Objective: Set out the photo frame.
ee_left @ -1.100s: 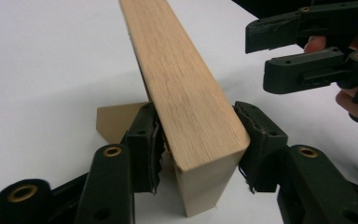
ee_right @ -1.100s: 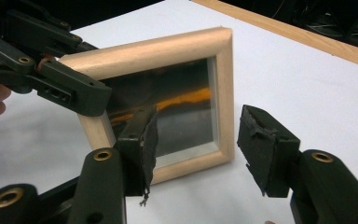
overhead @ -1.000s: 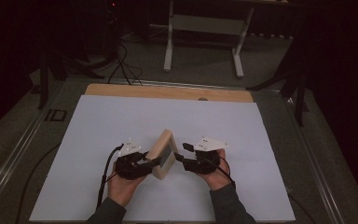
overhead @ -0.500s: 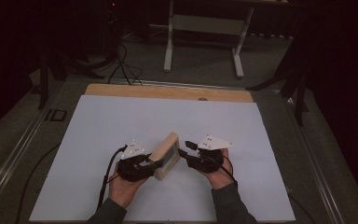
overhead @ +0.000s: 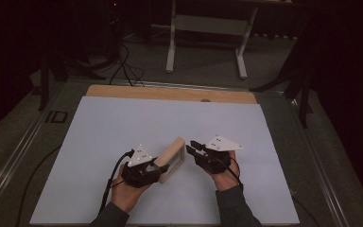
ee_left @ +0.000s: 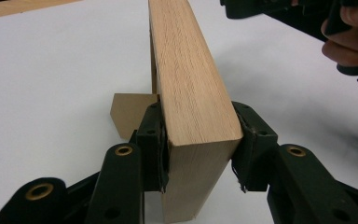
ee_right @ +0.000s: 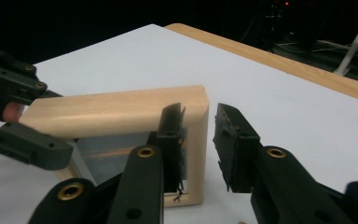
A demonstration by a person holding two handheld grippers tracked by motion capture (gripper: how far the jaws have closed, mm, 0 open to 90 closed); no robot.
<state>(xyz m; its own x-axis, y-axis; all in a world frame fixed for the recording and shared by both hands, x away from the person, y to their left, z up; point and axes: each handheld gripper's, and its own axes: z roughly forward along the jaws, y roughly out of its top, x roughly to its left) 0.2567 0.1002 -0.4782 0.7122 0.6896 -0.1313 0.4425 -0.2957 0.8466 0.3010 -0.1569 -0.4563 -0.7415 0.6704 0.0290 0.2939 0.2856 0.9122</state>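
high view: frame upright between left gripper and right gripper, "ID" beside mat | left gripper view: jaws clamped on frame's end | right gripper view: jaws straddle frame's corner, closing, seemingly not pressing; glass pane visible

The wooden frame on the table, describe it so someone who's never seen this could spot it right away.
Start at the big white sheet covering the table, then look at its near middle, between the person's two hands. There a pale wooden picture frame stands on edge, clamped at one end by the left gripper. It is the one light wooden thing between the black grippers.
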